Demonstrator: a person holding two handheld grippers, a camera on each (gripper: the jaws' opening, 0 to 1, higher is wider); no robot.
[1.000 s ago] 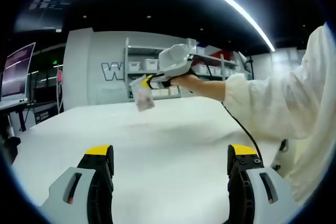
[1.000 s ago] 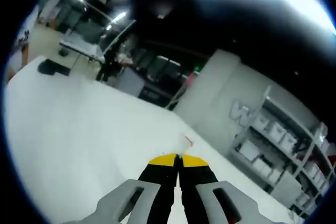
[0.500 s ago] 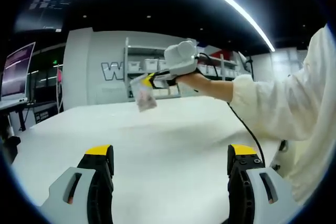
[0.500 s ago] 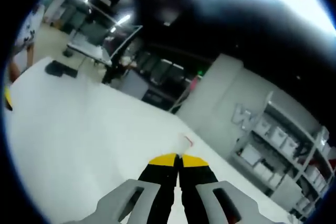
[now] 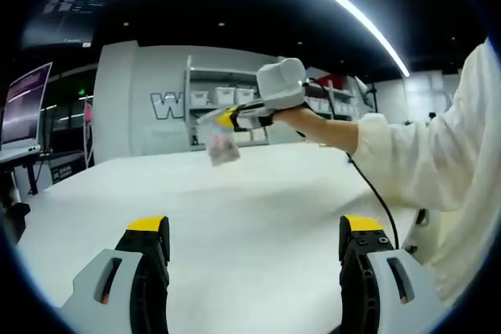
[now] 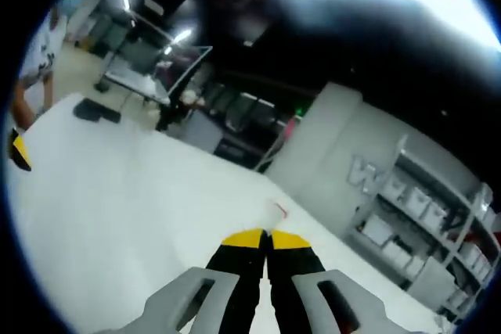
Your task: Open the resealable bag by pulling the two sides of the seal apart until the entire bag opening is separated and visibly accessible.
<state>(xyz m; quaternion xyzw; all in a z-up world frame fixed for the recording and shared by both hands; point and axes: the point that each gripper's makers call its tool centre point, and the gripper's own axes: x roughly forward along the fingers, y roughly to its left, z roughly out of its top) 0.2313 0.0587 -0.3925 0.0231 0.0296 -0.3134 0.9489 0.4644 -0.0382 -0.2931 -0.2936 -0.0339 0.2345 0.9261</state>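
Hanging from right gripper point(image 5: 228, 120) clamped fingers: bag point(image 5: 222, 145); left gripper point(image 5: 254, 232) fingers apart, well below.

Yellow-tipped black tongs point(image 6: 265, 238) — clear, pinkish bag point(image 5: 221, 145) — white table point(image 5: 258, 193).

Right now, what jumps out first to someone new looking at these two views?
In the left gripper view, the right gripper is held up above the white table, its yellow-tipped fingers pinching a small clear resealable bag that hangs below them. The left gripper waits low with its fingers wide apart and holding nothing. In the right gripper view, the fingers are pressed together on the bag's thin edge.
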